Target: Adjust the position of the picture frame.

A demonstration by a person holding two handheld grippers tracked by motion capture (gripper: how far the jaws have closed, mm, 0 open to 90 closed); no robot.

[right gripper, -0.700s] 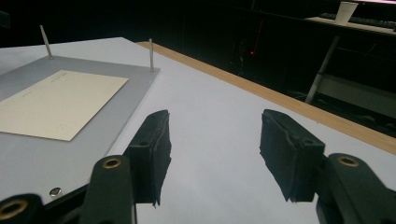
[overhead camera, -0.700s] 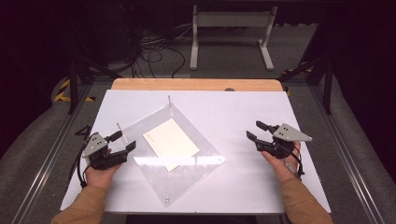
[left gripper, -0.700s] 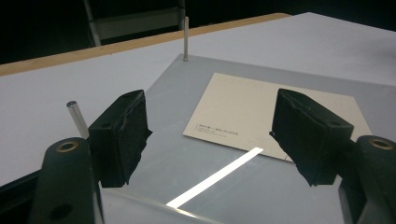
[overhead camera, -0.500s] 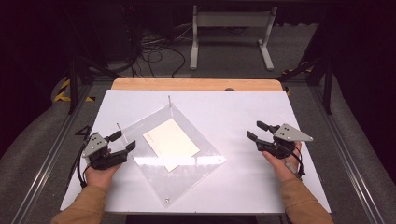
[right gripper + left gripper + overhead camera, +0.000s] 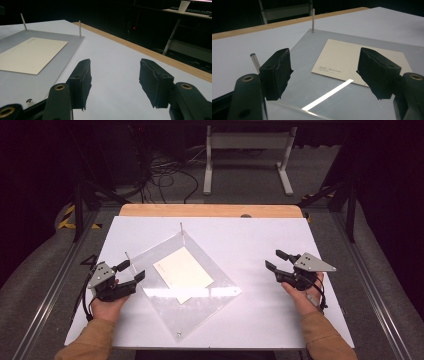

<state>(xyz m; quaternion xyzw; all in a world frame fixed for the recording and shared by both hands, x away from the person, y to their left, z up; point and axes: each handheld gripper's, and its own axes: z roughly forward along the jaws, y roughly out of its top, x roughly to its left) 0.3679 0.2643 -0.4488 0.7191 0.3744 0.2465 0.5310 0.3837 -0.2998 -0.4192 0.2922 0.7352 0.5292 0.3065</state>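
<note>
Here, cream card [image 5: 183,274] on clear plate [image 5: 200,312], just beyond spread, empty left hand-held gripper [image 5: 131,271].

A cream card [image 5: 183,273] lies on a clear plate [image 5: 200,312] between 2 grippers.

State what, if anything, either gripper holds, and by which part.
Nothing is held: the left gripper and right gripper both have open jaws with nothing between them, beside the clear plate.

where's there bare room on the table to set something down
Bare white table lies between the clear plate and the right gripper, and along the far edge by the wooden strip. The left side is crowded: the left gripper sits at the plate's corner, and the cream card covers the plate's middle.
</note>
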